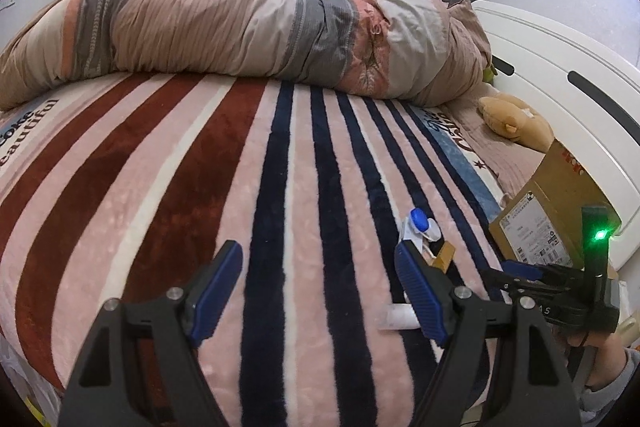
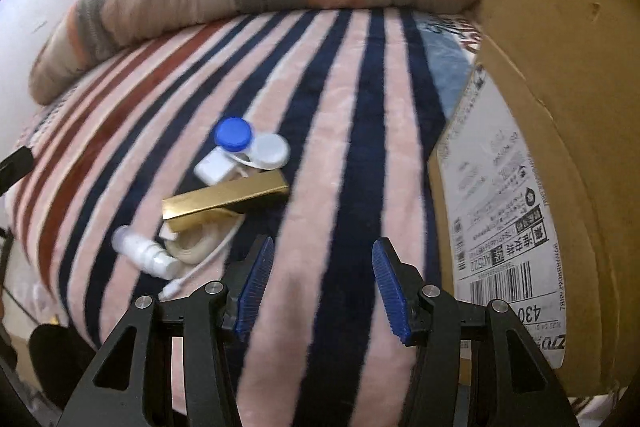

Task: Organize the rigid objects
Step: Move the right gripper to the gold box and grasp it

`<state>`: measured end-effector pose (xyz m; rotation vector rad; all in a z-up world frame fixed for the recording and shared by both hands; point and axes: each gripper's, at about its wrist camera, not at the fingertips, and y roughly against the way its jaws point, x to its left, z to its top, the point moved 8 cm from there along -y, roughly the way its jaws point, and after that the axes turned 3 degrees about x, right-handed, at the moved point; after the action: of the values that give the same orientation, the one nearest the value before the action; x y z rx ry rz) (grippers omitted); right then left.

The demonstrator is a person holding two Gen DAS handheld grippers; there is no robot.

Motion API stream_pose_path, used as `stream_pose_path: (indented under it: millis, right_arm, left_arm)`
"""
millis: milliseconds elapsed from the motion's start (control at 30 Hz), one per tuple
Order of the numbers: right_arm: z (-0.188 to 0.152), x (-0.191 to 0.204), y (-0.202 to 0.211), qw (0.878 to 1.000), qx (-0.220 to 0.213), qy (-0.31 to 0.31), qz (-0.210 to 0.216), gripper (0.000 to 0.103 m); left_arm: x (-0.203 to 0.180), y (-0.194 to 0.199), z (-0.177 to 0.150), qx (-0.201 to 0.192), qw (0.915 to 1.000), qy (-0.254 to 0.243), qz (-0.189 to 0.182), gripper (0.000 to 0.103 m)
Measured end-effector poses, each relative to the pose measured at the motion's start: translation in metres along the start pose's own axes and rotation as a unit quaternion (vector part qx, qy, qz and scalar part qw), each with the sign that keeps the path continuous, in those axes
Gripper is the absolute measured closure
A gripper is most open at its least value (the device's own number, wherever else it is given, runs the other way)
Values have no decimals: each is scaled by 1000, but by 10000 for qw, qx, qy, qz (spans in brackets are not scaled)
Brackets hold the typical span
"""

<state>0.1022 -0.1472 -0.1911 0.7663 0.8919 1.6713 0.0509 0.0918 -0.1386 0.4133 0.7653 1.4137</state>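
Observation:
Small items lie in a heap on the striped blanket: a lens case (image 2: 248,145) with one blue and one white cap, a white charger (image 2: 214,167), a gold box (image 2: 226,199), a small white bottle (image 2: 144,255) and a coiled white cable (image 2: 200,247). My right gripper (image 2: 323,251) hangs open above bare blanket, just right of the heap and left of the cardboard box (image 2: 540,147). My left gripper (image 1: 318,255) is open and holds nothing. Its right finger hides part of the gold box (image 1: 444,255) and the bottle (image 1: 398,319); the lens case (image 1: 420,223) lies just beyond it.
A rolled quilt (image 1: 240,27) lies across the far side of the bed. A tan plush toy (image 1: 516,121) sits by the white headboard (image 1: 560,87), behind the cardboard box (image 1: 548,211). A person's hand (image 1: 600,343) holds the right gripper's handle at the lower right.

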Motion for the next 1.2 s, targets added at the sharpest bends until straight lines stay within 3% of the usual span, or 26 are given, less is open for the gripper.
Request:
stream_pose_path:
  millis: [367, 467, 567, 767, 833, 900, 1000, 1200]
  right_arm:
    - [22, 60, -34, 9868, 251, -375, 1557, 47]
    - [30, 70, -43, 9836, 289, -536, 1698, 45]
    - [35, 71, -52, 9806, 335, -874, 1720, 33]
    - [47, 70, -69, 9835, 194, -1177, 1362, 33]
    - [45, 63, -64, 9854, 82, -1149, 1252, 42]
    - [43, 63, -61, 9884, 19, -991, 1150, 67]
    - [35, 51, -56, 9921, 21, -749, 1003, 85]
    - [21, 29, -43, 9969, 69, -223, 750, 89]
  left_arm:
    - [21, -6, -5, 17, 9999, 153, -31, 27]
    - [26, -6, -5, 2, 9998, 205, -18, 27]
    - [31, -5, -5, 4, 9997, 253, 1, 27]
    - [33, -5, -5, 21, 9996, 279, 21, 27]
    - [32, -4, -5, 15, 9997, 259, 23, 27]
    - [30, -2, -5, -5, 9997, 246, 42, 27]
    - [27, 1, -5, -32, 9997, 244, 55, 27]
    - [14, 4, -4, -37, 9999, 120, 47, 27]
